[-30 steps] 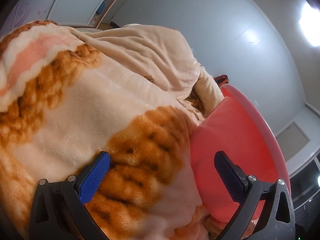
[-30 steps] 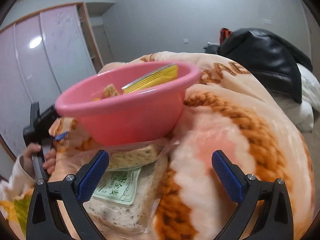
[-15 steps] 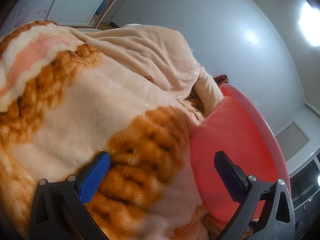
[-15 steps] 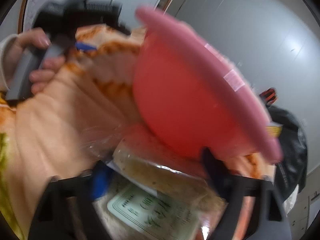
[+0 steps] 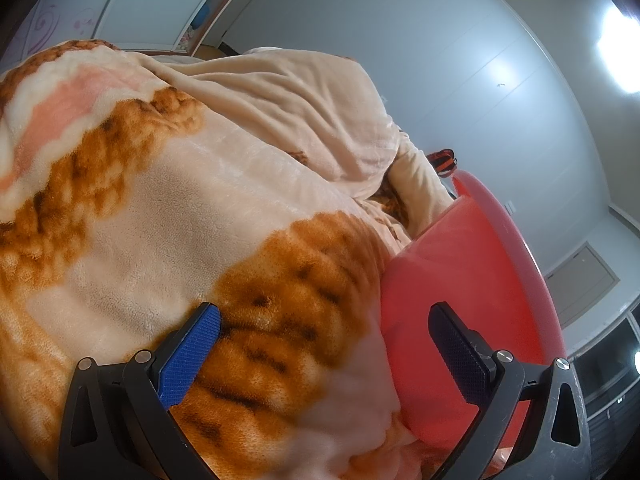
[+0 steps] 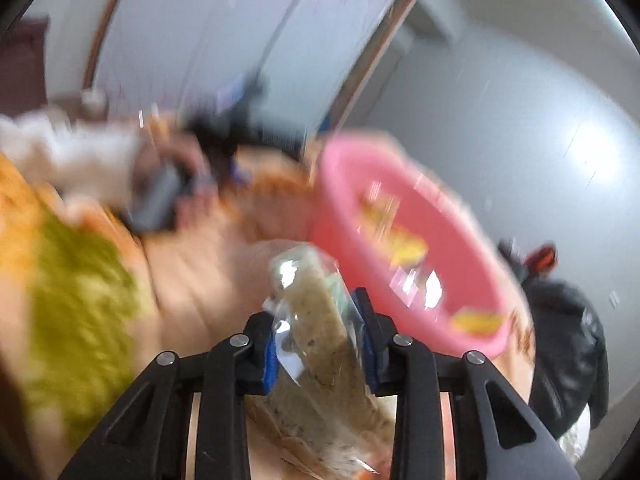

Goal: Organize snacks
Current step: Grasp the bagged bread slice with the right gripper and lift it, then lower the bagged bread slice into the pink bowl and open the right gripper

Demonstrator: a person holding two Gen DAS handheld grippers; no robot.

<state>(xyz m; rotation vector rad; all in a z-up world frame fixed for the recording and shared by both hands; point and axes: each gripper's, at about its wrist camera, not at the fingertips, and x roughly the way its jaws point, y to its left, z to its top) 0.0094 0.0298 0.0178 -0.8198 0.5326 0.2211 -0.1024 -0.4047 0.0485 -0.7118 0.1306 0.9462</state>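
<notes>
My right gripper (image 6: pixel 318 340) is shut on a clear bag of seeded bread slices (image 6: pixel 316 320), held on edge between the blue pads. Just beyond it stands a pink plastic bowl (image 6: pixel 472 320) with yellow snack packets (image 6: pixel 404 244) inside. The right wrist view is blurred by motion. My left gripper (image 5: pixel 324 352) is open and empty, low over a cream and orange blanket (image 5: pixel 180 200). The pink bowl's outer wall (image 5: pixel 460 280) is just ahead of its right finger. The left gripper, in a hand, also shows blurred in the right wrist view (image 6: pixel 188 184).
The blanket covers a bed and bunches into a mound (image 5: pixel 300 104) at the back. A black jacket (image 6: pixel 568 340) lies to the right of the bowl. A green and orange patch of blanket (image 6: pixel 76 300) is at the left. Grey walls and wardrobe doors stand behind.
My right gripper has closed on the bread bag and lifted it, swinging so the bowl's inside shows. The left gripper has not moved.
</notes>
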